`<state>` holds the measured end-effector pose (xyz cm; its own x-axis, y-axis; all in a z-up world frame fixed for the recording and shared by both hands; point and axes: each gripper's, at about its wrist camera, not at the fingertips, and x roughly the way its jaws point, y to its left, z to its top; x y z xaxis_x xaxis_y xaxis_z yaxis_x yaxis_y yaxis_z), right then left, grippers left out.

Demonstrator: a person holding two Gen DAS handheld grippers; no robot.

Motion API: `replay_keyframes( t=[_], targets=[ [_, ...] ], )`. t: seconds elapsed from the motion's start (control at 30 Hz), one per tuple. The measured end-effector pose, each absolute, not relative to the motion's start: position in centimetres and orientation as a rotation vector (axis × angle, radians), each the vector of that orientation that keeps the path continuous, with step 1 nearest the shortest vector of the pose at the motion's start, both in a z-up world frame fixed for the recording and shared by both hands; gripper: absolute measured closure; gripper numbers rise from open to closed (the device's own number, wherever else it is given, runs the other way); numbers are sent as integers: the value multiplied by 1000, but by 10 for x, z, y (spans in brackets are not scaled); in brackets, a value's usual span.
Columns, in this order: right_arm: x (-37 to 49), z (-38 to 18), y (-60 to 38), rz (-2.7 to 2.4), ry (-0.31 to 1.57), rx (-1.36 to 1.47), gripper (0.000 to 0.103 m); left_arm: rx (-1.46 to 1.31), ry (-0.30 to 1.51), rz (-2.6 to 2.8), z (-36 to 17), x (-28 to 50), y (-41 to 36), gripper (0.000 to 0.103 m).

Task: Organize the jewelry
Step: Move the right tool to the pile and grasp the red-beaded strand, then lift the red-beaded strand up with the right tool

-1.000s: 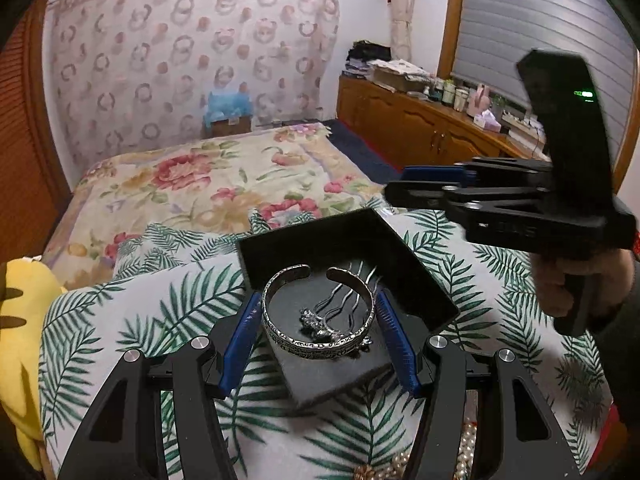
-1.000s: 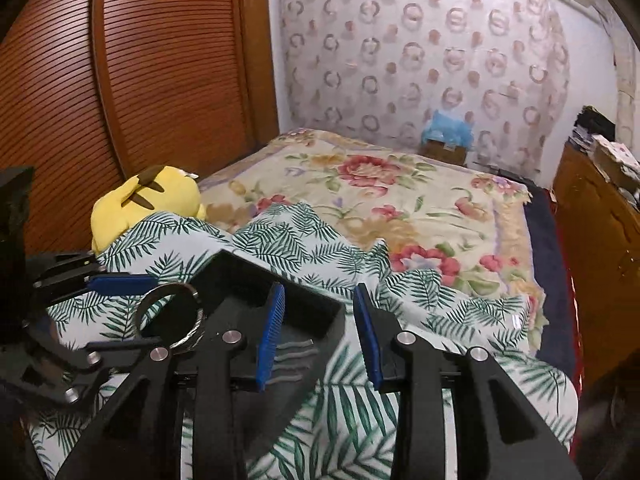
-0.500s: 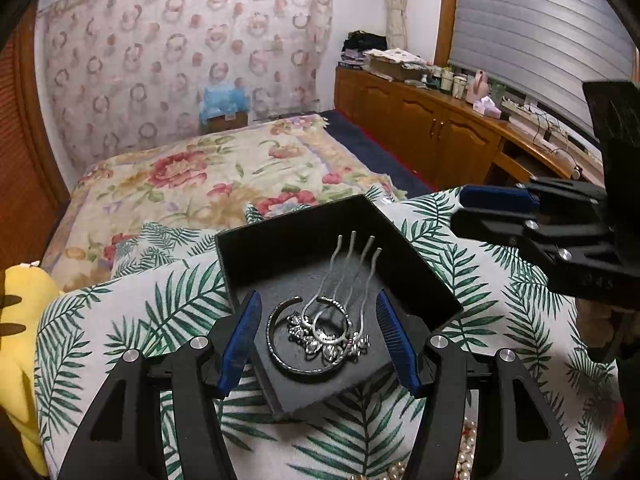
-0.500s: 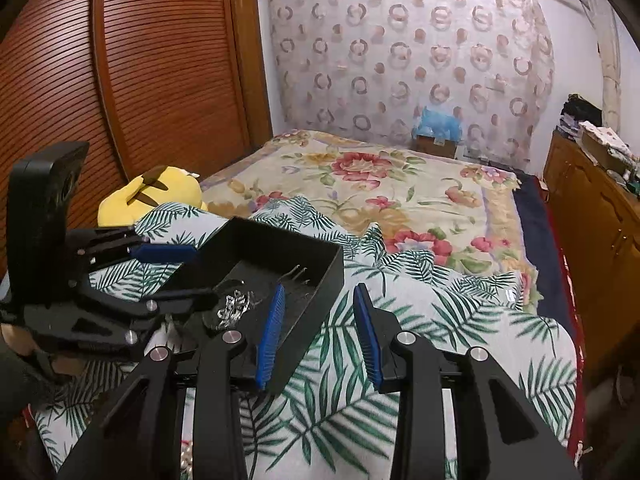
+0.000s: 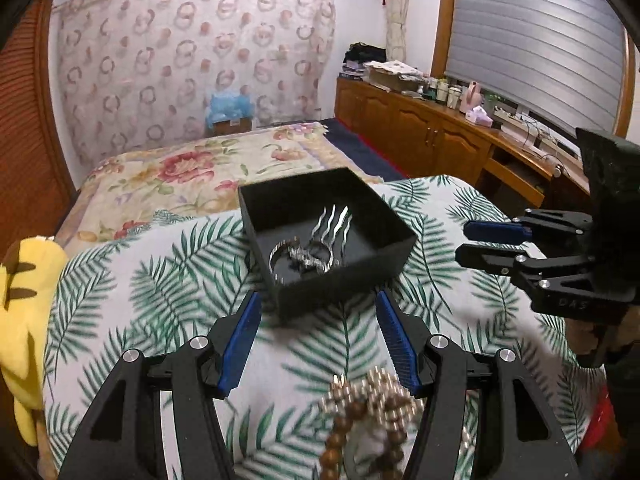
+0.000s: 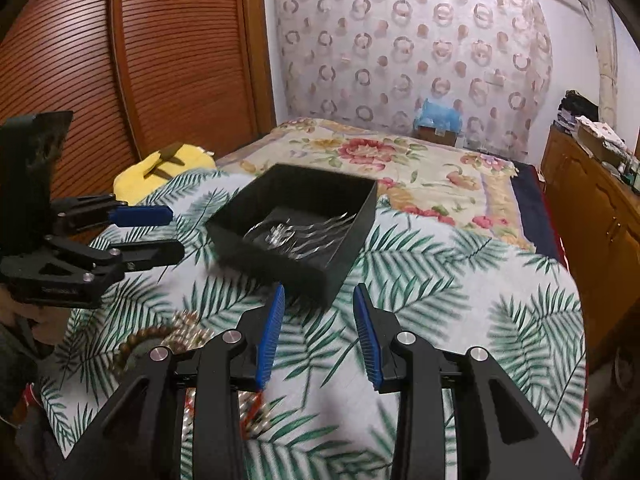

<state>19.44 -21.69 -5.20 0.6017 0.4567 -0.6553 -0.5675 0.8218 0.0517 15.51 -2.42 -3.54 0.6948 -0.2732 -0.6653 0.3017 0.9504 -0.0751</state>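
Observation:
A black open box point(image 5: 344, 276) stands on the palm-leaf cloth; it also shows in the right wrist view point(image 6: 352, 240). Inside lie a silver bangle point(image 5: 280, 254) and a silver hair comb point(image 5: 336, 224), tangled together point(image 6: 296, 236). My left gripper point(image 5: 318, 320) is open and empty, just short of the box's near wall. A heap of brown and pearl bead strings point(image 5: 368, 412) lies below it and shows in the right wrist view point(image 6: 160, 340). My right gripper point(image 6: 318, 320) is open and empty, near the box; it shows from the side point(image 5: 466, 244).
A yellow plush toy point(image 5: 24, 320) lies at the cloth's left edge. A floral bed point(image 5: 192, 172) lies behind the box. A wooden dresser point(image 5: 440, 140) with clutter runs along the right wall. A wooden slatted wardrobe point(image 6: 120, 60) stands on the left.
My left gripper let go of the bangle into the box and pulled back towards me. The bead heap came into view below it. My right gripper also drew back from the box.

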Motion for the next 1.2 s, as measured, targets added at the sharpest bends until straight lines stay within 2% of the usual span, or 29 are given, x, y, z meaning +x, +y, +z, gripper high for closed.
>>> replay_keyframes(
  t=[0.27, 0.33, 0.6, 1.2],
  targets=[
    [158, -66, -207, 602, 727, -198, 66, 23, 744, -318, -46, 118, -16, 46],
    [152, -70, -205, 603, 737, -209, 74, 18, 748, -315, -49, 109, -14, 46],
    [132, -88, -206, 608, 799, -229, 84, 6, 756, -312, -55, 82, -7, 46],
    [116, -106, -192, 584, 866, -310, 86, -22, 793, -296, -77, 57, 4, 46]
  ],
)
